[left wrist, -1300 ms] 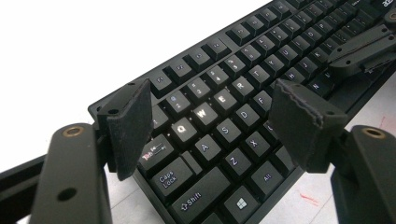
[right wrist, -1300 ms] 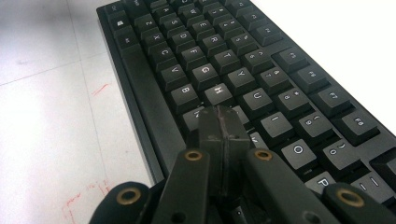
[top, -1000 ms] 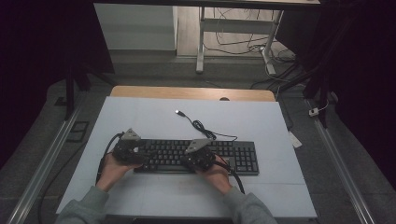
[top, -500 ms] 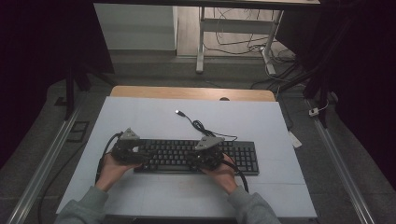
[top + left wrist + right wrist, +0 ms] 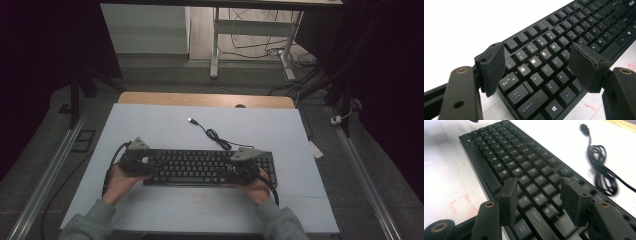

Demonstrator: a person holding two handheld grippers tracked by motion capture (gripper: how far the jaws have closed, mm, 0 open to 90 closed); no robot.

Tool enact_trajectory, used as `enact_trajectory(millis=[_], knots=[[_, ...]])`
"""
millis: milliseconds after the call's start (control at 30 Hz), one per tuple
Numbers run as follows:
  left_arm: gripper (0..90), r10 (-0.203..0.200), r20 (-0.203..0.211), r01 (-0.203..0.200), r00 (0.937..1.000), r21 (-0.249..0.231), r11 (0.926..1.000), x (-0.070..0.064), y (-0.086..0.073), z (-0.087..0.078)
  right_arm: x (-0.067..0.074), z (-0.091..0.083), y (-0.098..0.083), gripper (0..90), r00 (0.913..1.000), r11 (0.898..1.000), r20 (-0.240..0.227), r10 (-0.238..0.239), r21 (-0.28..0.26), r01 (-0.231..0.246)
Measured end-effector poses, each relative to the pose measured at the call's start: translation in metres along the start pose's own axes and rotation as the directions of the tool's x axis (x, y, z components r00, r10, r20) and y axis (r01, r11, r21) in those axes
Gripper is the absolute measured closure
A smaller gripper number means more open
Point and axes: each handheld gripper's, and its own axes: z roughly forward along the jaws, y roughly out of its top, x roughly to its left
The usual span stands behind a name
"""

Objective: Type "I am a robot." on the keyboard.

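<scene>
Left gripper (image 5: 537,67) spread over black plastic keyboard's (image 5: 210,166) Q-W-E keys, lower centre; right gripper (image 5: 539,200) just opening, empty, with coiled black cable (image 5: 602,167) upper right.

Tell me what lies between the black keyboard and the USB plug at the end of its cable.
High view: between black keyboard and USB plug lies its coiled black cable on the white mat.

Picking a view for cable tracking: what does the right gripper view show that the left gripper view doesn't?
Right gripper view alone: the keyboard's loose cable, bundled on the white table, with its USB plug; faint red marks on the table beside the keyboard. Its tongs have just been opening, nothing between them.

Left gripper view alone: readable legends such as the Tab key; its tongs stand open.

Both: the black keyboard, keys between open jaws.
</scene>
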Motion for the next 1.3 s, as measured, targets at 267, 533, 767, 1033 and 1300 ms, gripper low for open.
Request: enact_trajectory(millis=[267,533,767,1033,1300], knots=[[29.3,0.000,0.002,0.000,1.0000,-0.004,1.0000,0.001,0.000,-0.001,-0.013,-0.017,-0.011,45.4,0.9989,1.000,0.043,0.020,-0.008,-0.020],[29.3,-0.001,0.002,0.001,1.0000,-0.006,1.0000,0.001,0.000,-0.002,-0.021,-0.029,-0.022,45.4,0.9966,0.999,0.068,0.047,-0.009,-0.046],[31.9,0.011,0.005,-0.011,0.9999,-0.018,0.9998,0.000,0.000,-0.002,-0.021,-0.028,-0.022,45.4,0.9970,0.999,0.068,0.037,-0.004,-0.037],[34.1,0.034,0.049,-0.032,0.9982,-0.039,0.9987,-0.011,0.004,-0.004,-0.021,-0.027,-0.022,45.4,0.9969,0.999,0.071,0.034,-0.006,-0.034],[42.9,0.076,0.116,-0.071,0.9904,-0.049,0.9963,-0.024,0.009,-0.006,-0.021,-0.027,-0.022,45.4,0.9973,1.000,0.068,0.029,-0.001,-0.029]])
